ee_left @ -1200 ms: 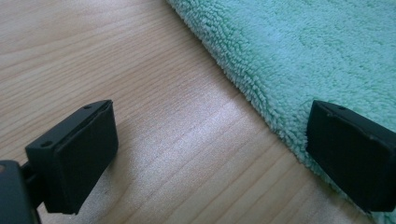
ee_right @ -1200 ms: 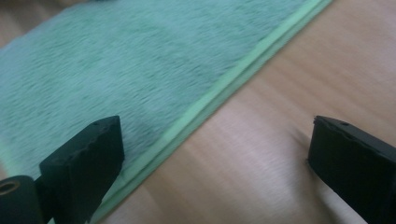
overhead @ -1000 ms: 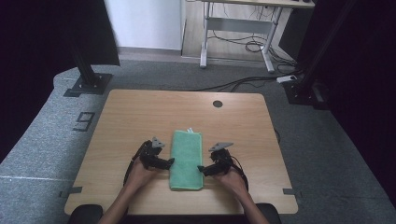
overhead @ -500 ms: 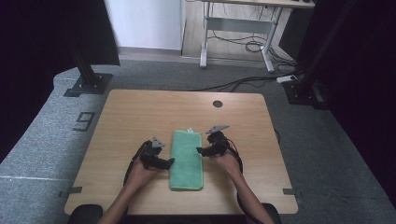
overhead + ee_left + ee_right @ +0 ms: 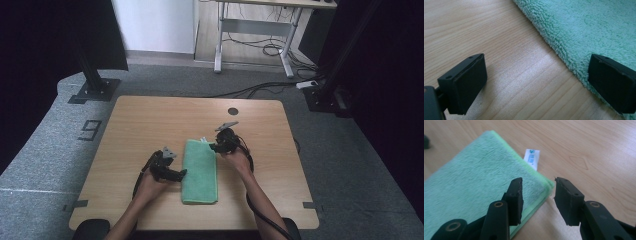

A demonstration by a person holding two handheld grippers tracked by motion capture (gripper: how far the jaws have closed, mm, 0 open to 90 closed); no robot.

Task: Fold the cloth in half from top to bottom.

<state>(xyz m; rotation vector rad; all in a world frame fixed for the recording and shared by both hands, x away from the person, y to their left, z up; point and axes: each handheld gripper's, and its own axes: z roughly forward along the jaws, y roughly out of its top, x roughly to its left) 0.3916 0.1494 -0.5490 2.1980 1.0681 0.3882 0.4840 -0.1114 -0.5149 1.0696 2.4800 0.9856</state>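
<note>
Green folded towel (image 5: 200, 171), one; two grippers flank it on one table (image 5: 150, 120).

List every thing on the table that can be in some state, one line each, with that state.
green towel: folded into a long strip, lying flat on the table.
white label: sticking out from the towel's far edge, flat on the wood.
left gripper: jaws wide open, low at the towel's left edge, nothing gripped.
right gripper: jaws have just been closing, part open, above the towel's far right corner, not pressing it.
</note>
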